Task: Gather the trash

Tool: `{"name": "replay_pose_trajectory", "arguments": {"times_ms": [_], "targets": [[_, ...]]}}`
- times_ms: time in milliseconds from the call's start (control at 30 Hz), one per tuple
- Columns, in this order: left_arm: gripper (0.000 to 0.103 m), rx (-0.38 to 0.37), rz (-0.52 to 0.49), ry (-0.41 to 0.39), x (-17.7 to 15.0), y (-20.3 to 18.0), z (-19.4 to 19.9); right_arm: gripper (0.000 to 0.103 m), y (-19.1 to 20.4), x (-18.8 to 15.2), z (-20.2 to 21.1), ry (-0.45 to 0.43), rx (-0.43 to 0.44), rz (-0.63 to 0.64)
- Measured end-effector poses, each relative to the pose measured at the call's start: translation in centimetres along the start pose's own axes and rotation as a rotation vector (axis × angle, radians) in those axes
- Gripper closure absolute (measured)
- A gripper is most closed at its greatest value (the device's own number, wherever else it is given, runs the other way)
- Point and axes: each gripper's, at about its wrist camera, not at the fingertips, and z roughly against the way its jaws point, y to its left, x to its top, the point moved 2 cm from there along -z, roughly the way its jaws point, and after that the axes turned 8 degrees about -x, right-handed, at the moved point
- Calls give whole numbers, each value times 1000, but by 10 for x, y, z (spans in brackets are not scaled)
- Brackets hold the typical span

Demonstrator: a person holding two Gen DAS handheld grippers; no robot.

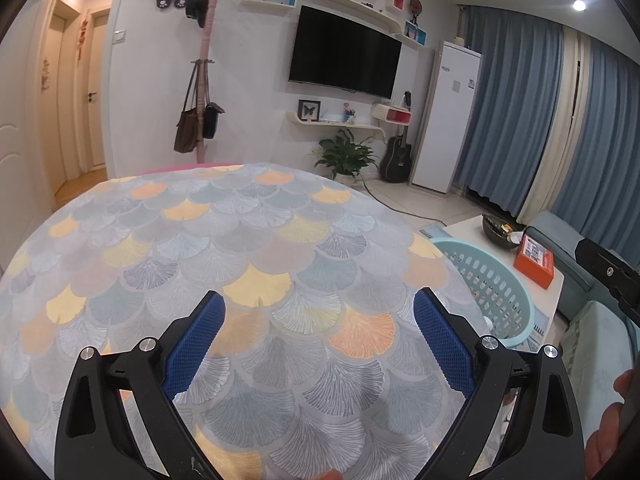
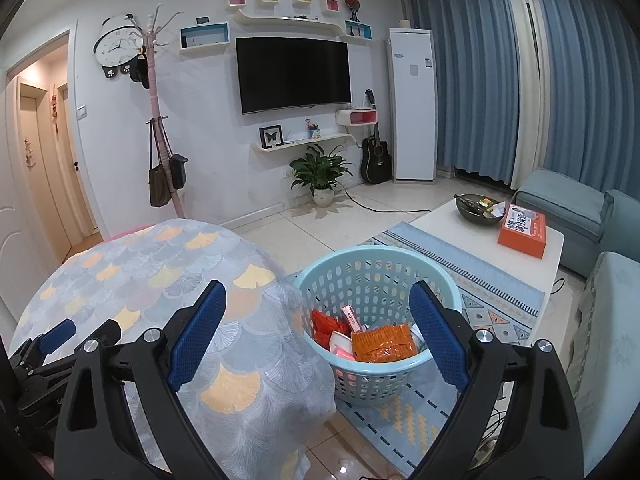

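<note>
Both claws are wide open and holding nothing. The left claw (image 1: pixel 318 328) hovers over the patterned table (image 1: pixel 180 240), and nothing lies on the cloth ahead of it. The right claw (image 2: pixel 316 320) hangs at the table's edge, with the blue basket (image 2: pixel 316 276) just ahead and below, between its fingers. Wrappers (image 2: pixel 384 342) already sit inside the basket: orange and red packets. Looks like the drop-off step is done here. Farther right, the white coffee table (image 2: pixel 440 216) carries a dark bowl (image 2: pixel 478 210) and an orange box (image 2: pixel 522 234). Next move, I'd judge: find any remaining scrap, perhaps there.
</note>
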Motion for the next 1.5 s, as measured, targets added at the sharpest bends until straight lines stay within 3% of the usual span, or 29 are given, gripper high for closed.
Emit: {"name": "replay_pose_trajectory", "arguments": {"times_ms": [1500], "targets": [[10,15,5,1,-1,-2,1,15,-3,-4,-1,12,-12,-10]]}}
